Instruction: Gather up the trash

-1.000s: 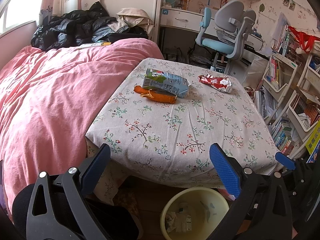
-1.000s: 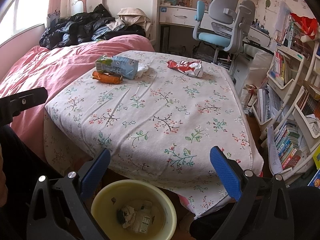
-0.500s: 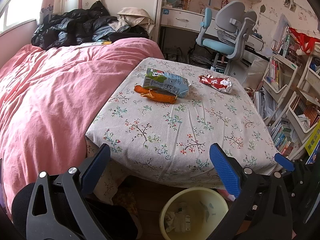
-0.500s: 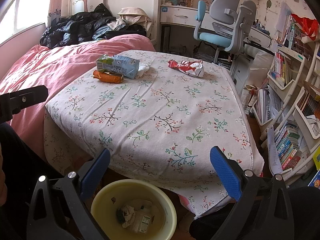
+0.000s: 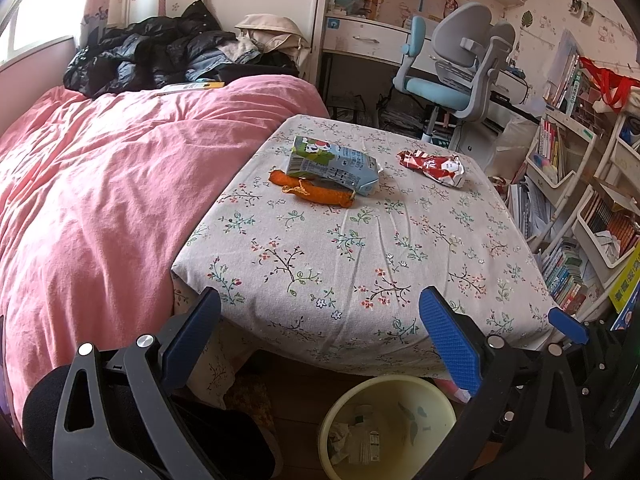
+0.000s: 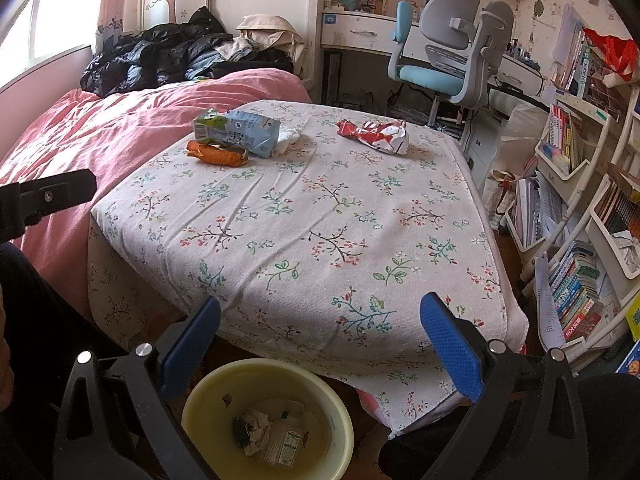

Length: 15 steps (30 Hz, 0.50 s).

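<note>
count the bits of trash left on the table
4: a milk carton, an orange wrapper against its near side, a white tissue at its right end, a red wrapper further right.

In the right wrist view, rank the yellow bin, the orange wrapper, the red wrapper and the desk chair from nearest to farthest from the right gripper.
1. Yellow bin: on the floor just below the right gripper.
2. Orange wrapper: far left of the table.
3. Red wrapper: far right of the table, only slightly farther.
4. Desk chair: beyond the table, by the desk.

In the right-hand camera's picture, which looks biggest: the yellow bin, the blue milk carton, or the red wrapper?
1. Yellow bin, though it sits nearest the camera.
2. Blue milk carton.
3. Red wrapper, close to the carton in apparent size.
</note>
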Each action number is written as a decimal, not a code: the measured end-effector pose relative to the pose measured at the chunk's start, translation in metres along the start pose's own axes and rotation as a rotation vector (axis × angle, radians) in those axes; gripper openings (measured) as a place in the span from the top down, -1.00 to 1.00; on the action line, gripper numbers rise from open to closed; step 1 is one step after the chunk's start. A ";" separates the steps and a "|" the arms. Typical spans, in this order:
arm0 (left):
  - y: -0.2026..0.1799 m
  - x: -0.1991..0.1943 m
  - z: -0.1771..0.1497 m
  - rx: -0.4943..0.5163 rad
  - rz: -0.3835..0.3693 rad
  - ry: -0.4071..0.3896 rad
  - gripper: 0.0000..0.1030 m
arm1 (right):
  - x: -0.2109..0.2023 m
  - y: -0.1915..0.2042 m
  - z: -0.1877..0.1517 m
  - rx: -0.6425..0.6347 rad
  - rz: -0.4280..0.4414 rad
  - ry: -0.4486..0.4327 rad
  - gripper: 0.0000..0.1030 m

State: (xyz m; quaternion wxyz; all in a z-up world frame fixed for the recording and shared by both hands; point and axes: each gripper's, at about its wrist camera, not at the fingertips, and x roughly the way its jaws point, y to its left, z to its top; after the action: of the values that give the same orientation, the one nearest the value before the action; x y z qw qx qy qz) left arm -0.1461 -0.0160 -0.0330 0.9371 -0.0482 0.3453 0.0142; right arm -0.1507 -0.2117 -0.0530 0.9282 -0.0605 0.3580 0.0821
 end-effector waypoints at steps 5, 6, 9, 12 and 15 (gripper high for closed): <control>0.001 0.000 0.001 -0.003 -0.001 0.001 -0.86 | 0.000 0.000 0.000 0.000 0.000 0.000 -0.86; 0.000 0.000 -0.002 -0.004 -0.001 0.001 -0.86 | 0.000 0.000 0.000 -0.001 -0.001 0.001 -0.86; 0.000 0.000 -0.004 -0.014 -0.002 0.002 -0.86 | 0.000 0.000 0.000 -0.001 -0.001 -0.001 -0.86; -0.006 -0.002 -0.008 -0.026 -0.002 0.004 -0.86 | 0.000 0.001 0.000 -0.001 -0.001 0.000 -0.86; -0.007 -0.004 -0.010 -0.032 -0.001 0.005 -0.86 | 0.000 0.001 0.000 -0.001 -0.001 0.000 -0.86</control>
State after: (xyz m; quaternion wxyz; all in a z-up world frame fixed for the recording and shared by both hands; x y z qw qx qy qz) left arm -0.1548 -0.0242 -0.0372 0.9354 -0.0636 0.3472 0.0191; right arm -0.1508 -0.2109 -0.0530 0.9281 -0.0613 0.3580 0.0818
